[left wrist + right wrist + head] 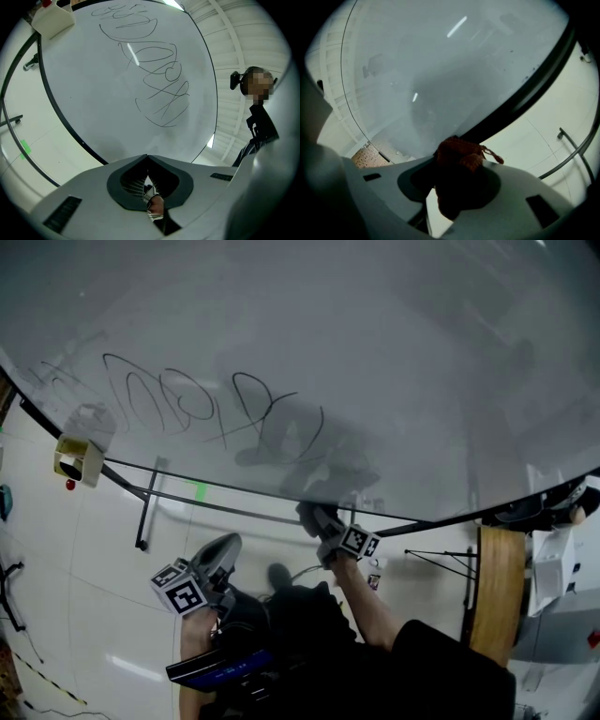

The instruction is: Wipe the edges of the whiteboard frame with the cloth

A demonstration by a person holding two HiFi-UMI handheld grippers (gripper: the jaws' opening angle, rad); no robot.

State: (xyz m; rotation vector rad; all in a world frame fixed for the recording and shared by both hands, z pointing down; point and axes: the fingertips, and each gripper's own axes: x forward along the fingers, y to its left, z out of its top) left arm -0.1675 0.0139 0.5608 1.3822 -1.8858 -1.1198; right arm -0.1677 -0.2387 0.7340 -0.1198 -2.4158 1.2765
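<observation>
A whiteboard (375, 352) with black scribbles fills the head view; its black frame (225, 486) runs along the bottom edge. My right gripper (316, 517) is up against that bottom edge near the middle. In the right gripper view it (457, 164) is shut on a bunched reddish-brown knitted cloth (459, 154), and the cloth touches the black frame (525, 97). My left gripper (223, 549) hangs lower and to the left, away from the board. Its jaws (146, 157) are shut with nothing held and point up at the scribbled board (117, 93).
A white and yellow holder box (80, 457) hangs at the board's lower left corner. Black stand tubes (145, 507) run under the board over a pale tiled floor with a green mark (199, 489). A wooden panel (494, 592) stands at the right.
</observation>
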